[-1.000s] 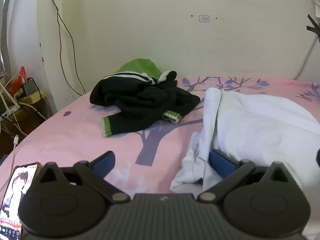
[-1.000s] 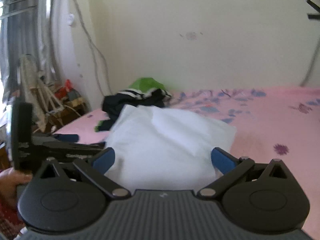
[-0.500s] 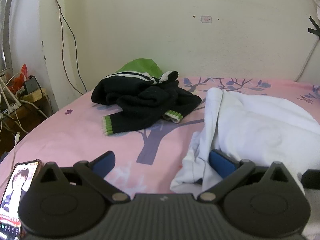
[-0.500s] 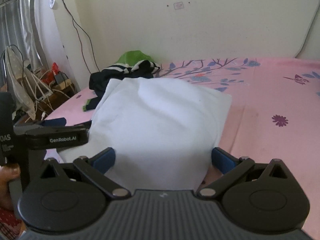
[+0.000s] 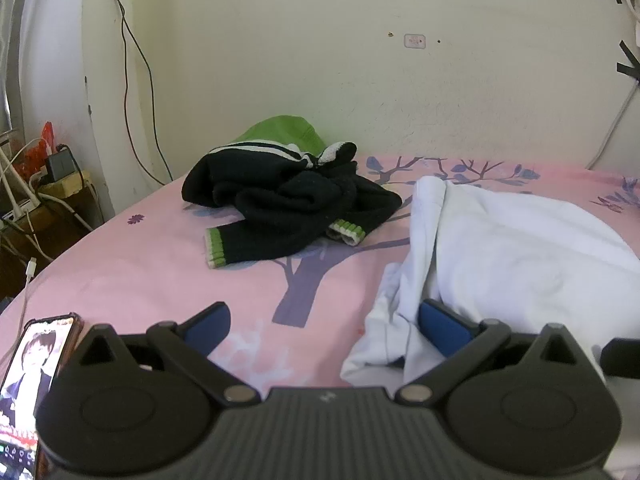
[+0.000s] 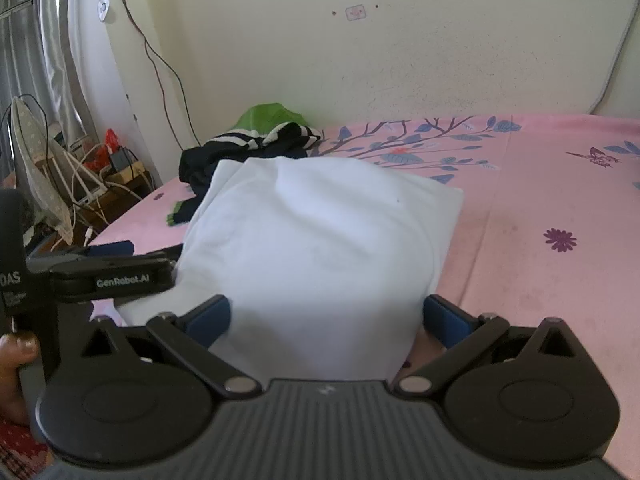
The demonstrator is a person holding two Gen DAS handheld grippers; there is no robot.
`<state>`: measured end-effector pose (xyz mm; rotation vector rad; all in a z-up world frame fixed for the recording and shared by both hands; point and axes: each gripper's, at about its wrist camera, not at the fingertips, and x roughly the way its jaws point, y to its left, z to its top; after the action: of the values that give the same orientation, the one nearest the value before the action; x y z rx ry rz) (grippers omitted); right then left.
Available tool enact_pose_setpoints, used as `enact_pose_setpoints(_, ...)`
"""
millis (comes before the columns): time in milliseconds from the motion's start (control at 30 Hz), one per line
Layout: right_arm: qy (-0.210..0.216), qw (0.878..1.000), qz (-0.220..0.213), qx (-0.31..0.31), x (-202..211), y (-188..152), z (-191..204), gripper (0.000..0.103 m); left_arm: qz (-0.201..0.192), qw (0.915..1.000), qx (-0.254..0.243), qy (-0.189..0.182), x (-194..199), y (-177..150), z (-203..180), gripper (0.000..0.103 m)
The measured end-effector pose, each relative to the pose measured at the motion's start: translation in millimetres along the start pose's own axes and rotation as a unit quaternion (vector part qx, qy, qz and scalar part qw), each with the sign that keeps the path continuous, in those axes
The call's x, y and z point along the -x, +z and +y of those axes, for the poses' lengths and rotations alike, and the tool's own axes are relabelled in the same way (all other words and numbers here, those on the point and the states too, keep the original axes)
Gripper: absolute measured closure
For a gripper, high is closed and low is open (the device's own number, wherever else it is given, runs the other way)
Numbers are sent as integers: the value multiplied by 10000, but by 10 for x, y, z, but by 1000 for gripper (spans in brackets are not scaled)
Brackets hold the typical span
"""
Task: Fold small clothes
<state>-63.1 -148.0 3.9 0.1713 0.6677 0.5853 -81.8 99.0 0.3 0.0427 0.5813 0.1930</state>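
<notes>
Pink bedsheet (image 6: 540, 280), white garment (image 6: 320, 248) between right gripper's (image 6: 326, 318) spread jaws.

A phone (image 5: 30, 376) with its screen lit lies at the bed's (image 5: 132, 264) near-left edge. Cables (image 5: 132, 80) hang down the cream wall (image 5: 320, 60). Chargers clutter a low stand (image 6: 120, 176).
</notes>
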Motion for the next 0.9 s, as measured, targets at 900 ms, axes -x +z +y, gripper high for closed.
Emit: enact_pose_setpoints(900, -40, 10000, 17, 78, -3, 5, -24, 6, 165, 9988, 375, -254, -40, -6, 98, 0)
